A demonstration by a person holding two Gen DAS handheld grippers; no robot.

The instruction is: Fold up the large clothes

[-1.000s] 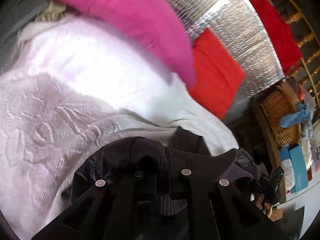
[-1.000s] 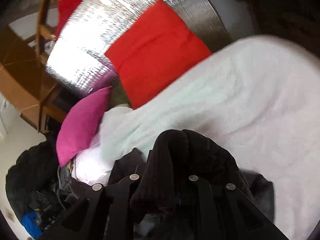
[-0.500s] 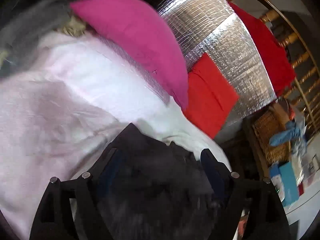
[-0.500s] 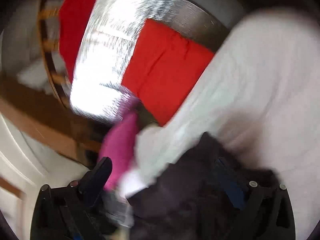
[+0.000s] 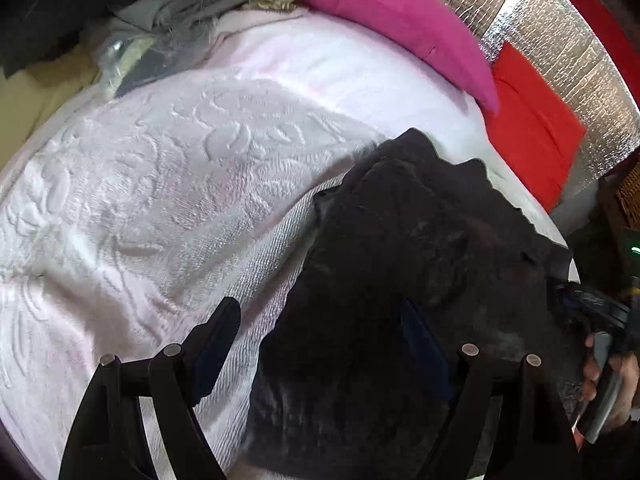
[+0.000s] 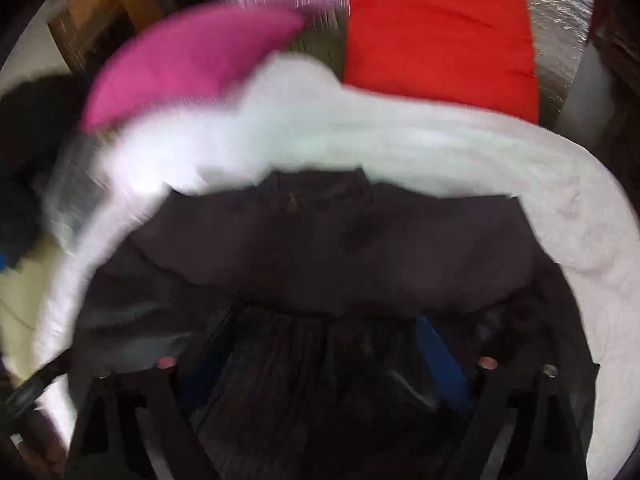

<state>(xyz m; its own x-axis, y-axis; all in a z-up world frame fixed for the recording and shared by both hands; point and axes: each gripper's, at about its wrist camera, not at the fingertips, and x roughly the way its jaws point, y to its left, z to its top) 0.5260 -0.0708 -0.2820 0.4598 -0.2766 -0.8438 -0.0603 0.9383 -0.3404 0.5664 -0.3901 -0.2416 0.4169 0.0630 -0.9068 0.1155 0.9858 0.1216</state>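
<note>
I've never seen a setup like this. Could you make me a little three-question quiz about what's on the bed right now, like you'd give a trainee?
1. True or false: the dark garment lies on a pale embossed bedspread.
2. Which cushion sits nearer the garment's collar in the right wrist view? A. the pink cushion B. the red cushion
3. Fill in: the left gripper has its fingers spread, with dark ____ lying between them.

Key: 1 true; 2 B; 3 fabric. Neither gripper's pads press on the cloth; both sets of jaws are closing.
</note>
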